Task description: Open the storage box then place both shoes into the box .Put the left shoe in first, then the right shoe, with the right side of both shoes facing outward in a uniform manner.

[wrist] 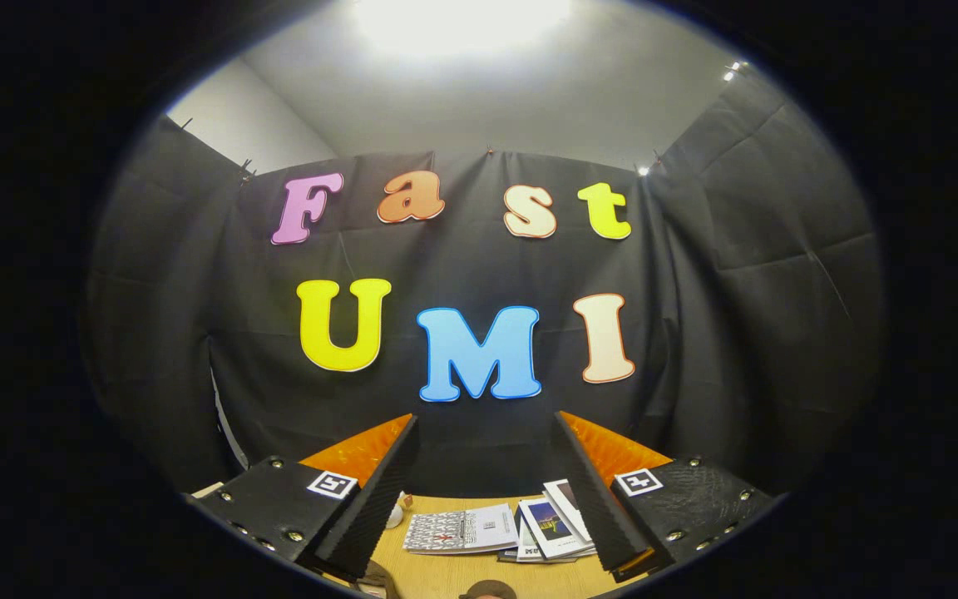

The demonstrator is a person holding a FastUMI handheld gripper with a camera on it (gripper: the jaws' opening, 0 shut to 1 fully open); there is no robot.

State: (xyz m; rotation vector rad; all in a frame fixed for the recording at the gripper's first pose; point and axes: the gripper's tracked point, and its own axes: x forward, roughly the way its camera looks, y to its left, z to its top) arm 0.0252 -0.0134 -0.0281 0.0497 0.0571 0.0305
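My gripper is held up high and level, facing the booth's black cloth wall. Its two fingers stand wide apart with nothing between them, so it is open. Far below the fingers lies a wooden table.
Several booklets and leaflets lie fanned out on the table between the fingers, some partly under the right finger. A small pale object sits beside the left finger. A dark rounded thing shows at the near table edge.
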